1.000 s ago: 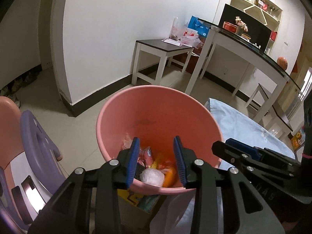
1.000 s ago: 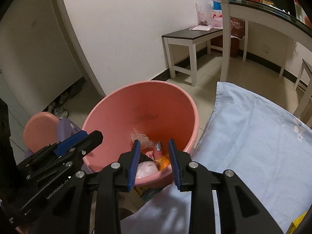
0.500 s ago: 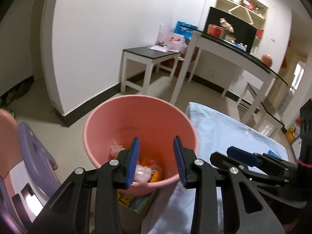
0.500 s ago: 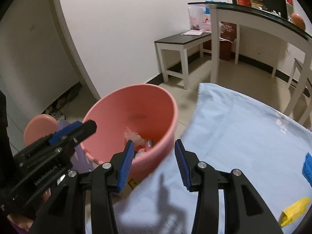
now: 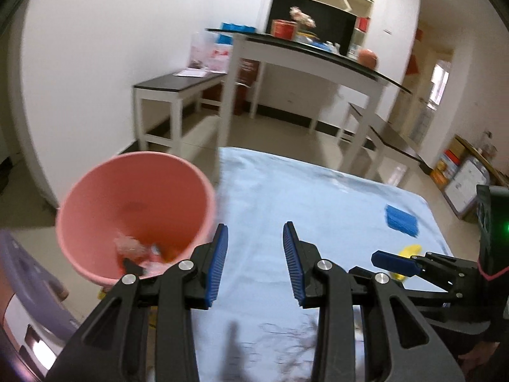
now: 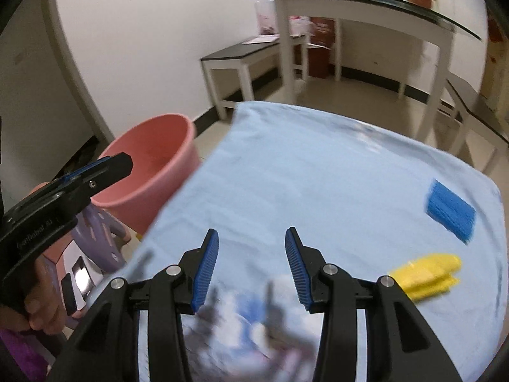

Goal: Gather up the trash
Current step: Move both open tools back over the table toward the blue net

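A pink bucket (image 5: 143, 191) (image 6: 152, 159) with several pieces of trash in its bottom stands on the floor, left of a table under a light blue cloth (image 5: 302, 197) (image 6: 318, 175). On the cloth's far right lie a blue ribbed piece (image 5: 401, 221) (image 6: 450, 210) and a crumpled yellow wrapper (image 5: 410, 251) (image 6: 426, 273). My left gripper (image 5: 254, 238) hangs open and empty over the cloth's left part, just right of the bucket. My right gripper (image 6: 251, 245) is open and empty above the cloth, with the yellow wrapper to its right.
A purple stool (image 6: 98, 238) stands beside the bucket. A low white side table (image 5: 171, 95) and a tall black-topped table (image 5: 305, 60) line the far wall. A bench (image 5: 381, 140) is behind the covered table. A hand (image 6: 38, 305) holds the left gripper.
Both grippers have swung right, from over the bucket to over the blue cloth. The right gripper's jaws have widened. The blue piece and yellow wrapper have come into view.
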`<state>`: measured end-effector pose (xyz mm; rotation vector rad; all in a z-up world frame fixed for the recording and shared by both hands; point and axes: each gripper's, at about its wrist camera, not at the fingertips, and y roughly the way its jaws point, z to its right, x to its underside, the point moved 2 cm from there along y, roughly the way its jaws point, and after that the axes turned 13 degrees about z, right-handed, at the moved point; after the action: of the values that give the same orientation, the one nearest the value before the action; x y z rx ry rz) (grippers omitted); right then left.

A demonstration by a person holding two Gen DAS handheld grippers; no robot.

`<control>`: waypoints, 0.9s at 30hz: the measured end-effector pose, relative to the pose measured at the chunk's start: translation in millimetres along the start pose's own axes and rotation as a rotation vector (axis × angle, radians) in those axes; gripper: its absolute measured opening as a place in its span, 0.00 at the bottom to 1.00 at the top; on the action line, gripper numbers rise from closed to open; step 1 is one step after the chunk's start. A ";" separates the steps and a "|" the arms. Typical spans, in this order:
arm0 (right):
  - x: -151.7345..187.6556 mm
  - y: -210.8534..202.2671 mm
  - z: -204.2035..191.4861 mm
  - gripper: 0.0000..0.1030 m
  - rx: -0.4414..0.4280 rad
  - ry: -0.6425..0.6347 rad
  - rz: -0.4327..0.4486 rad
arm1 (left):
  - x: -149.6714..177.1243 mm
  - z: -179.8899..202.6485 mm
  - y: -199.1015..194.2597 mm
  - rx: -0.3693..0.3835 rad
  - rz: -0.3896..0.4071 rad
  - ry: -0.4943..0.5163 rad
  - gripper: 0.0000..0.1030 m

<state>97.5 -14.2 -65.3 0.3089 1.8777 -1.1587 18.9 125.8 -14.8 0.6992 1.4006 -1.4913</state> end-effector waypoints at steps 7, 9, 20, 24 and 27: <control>17.3 -29.6 53.6 0.42 0.075 0.062 0.017 | 18.6 60.7 11.0 0.153 -0.038 0.102 0.35; 21.8 -38.8 68.9 0.42 0.097 0.078 0.022 | 23.0 79.2 13.1 0.208 -0.048 0.133 0.35; 32.8 -76.6 151.9 0.42 0.200 0.147 0.058 | 45.5 162.4 39.4 0.435 -0.145 0.269 0.35; 36.4 -78.0 167.6 0.42 0.213 0.160 0.054 | 57.6 185.6 49.4 0.482 -0.184 0.340 0.35; 35.9 -75.9 176.4 0.42 0.220 0.169 0.050 | 67.1 200.3 62.0 0.502 -0.213 0.390 0.35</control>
<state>128.3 -206.7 -79.1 0.5891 1.8767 -1.3419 86.3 -77.9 -64.0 1.2353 1.4241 -1.9838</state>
